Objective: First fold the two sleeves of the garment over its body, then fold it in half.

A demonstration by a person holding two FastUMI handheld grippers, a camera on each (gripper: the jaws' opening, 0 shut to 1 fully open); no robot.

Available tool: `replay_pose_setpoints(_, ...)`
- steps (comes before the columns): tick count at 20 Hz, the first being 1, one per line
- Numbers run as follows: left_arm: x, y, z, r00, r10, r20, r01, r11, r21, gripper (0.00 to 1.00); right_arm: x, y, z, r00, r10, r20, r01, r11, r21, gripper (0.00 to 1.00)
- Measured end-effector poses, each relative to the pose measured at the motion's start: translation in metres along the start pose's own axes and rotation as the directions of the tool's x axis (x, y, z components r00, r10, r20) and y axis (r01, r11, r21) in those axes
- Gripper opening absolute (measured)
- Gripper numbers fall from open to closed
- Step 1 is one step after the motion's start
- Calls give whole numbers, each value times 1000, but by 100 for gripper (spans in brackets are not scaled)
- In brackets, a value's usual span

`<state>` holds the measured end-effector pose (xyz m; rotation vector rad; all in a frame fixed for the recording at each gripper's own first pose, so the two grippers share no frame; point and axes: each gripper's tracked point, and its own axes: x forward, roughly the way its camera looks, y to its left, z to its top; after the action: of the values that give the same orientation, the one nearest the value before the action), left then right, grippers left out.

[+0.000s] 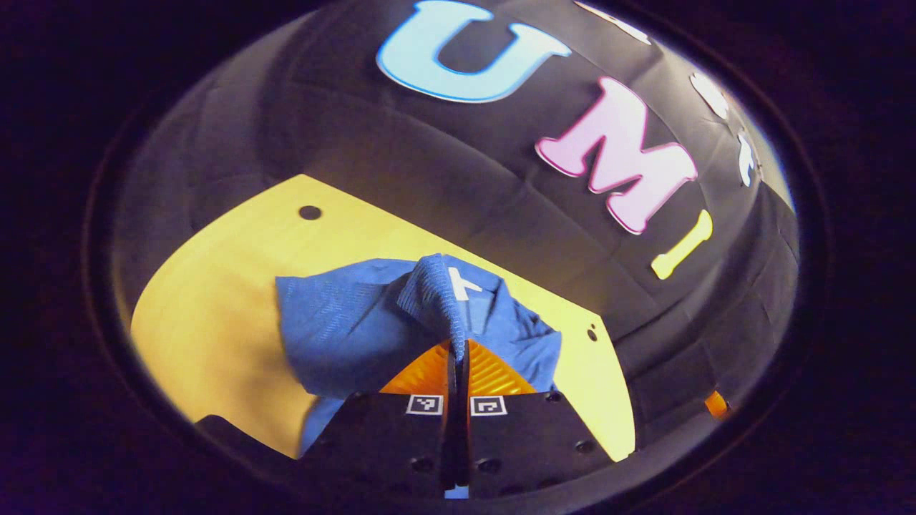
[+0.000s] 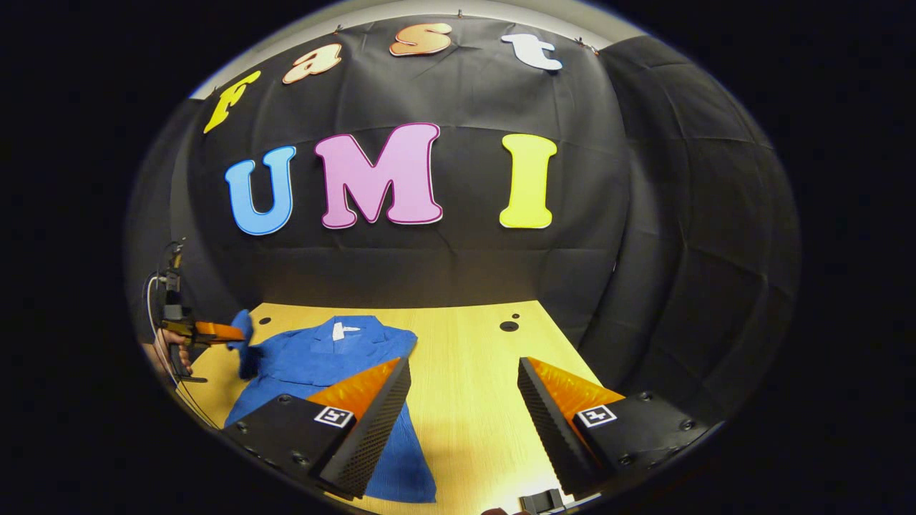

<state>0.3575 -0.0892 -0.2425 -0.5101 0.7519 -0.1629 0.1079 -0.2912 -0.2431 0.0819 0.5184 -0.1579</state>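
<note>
square coded markers on fingers (image 2: pixel 358 422), nothing readable

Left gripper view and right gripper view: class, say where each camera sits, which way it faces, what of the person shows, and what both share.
Left gripper view: rides the left gripper, faces the wall over the table; fingers shut on the shirt.
Right gripper view: rides the right gripper, open above the table, facing the wall; a hand shows at left.
Shared: shirt, table, wall.

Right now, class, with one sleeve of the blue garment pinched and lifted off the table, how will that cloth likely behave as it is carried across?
The blue garment is probably floppy: its sleeve droops and creases beyond the left gripper, whose jaws are closed on it. It seems light, since a small pinch holds it up. The body may drag on the smooth wooden table.
</note>
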Motion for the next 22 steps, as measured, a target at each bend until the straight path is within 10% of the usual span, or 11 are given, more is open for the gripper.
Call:
replay_pose_setpoints(5,82,-104,-16,987,-123,-103,131,989,74,7,8,-1,-11,999,25,-23,-24,1000,13,96)
replay_pose_setpoints(8,85,-128,-18,977,-194,-94,197,980,30,87,10,-1,-9,999,27,-21,-27,999,18,96)
replay_pose_setpoints(15,2,-45,-34,999,-34,-41,39,991,126,85,4,28,-42,994,37,-103,-29,997,76,97)
replay_pose_setpoints(22,-141,80,-129,965,242,-103,-191,915,355,85,-22,69,-170,922,43,-386,-9,996,90,98)
